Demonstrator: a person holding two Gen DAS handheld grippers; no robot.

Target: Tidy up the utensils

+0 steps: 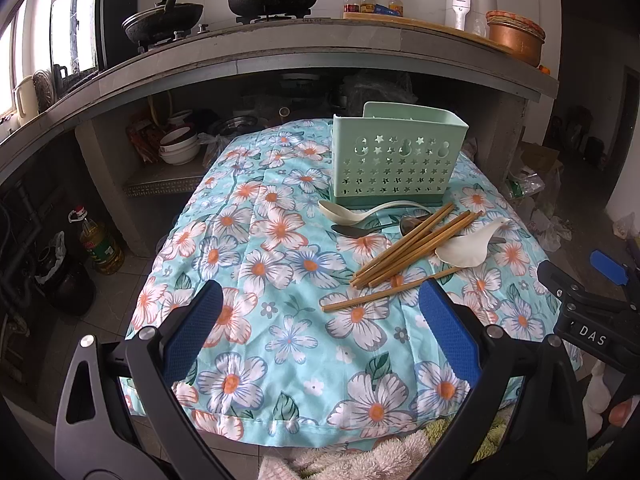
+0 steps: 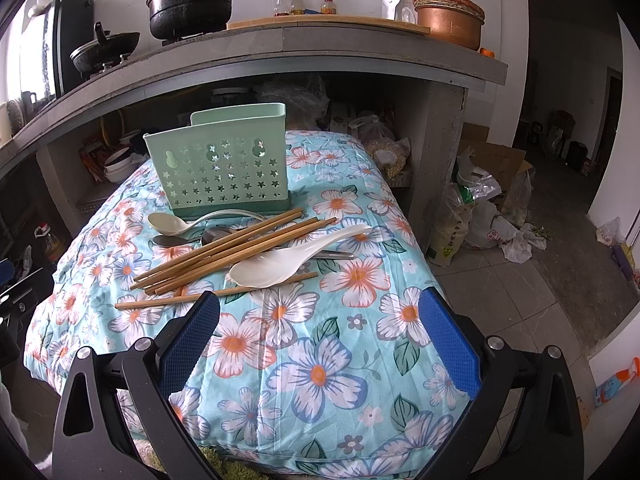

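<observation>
A mint-green utensil holder (image 1: 394,156) (image 2: 222,170) with star holes stands upright on the floral cloth (image 1: 280,280) (image 2: 320,340). In front of it lie several wooden chopsticks (image 1: 412,246) (image 2: 228,250), one chopstick apart nearer me (image 1: 388,290) (image 2: 216,292), two white spoons (image 1: 468,246) (image 2: 296,258) (image 1: 360,210) (image 2: 176,222) and metal spoons (image 1: 356,231) (image 2: 172,240). My left gripper (image 1: 320,340) hovers open over the near cloth, short of the pile. My right gripper (image 2: 320,340) is open too, just below the white spoon, and its body shows at the left view's right edge (image 1: 588,320).
A stone counter (image 1: 320,52) (image 2: 280,56) overhangs behind, with pots, bottles and a copper bowl. Bowls sit on the shelf below (image 1: 178,146). An oil bottle (image 1: 100,246) stands on the floor left; bags and a box (image 2: 492,184) are on the floor right.
</observation>
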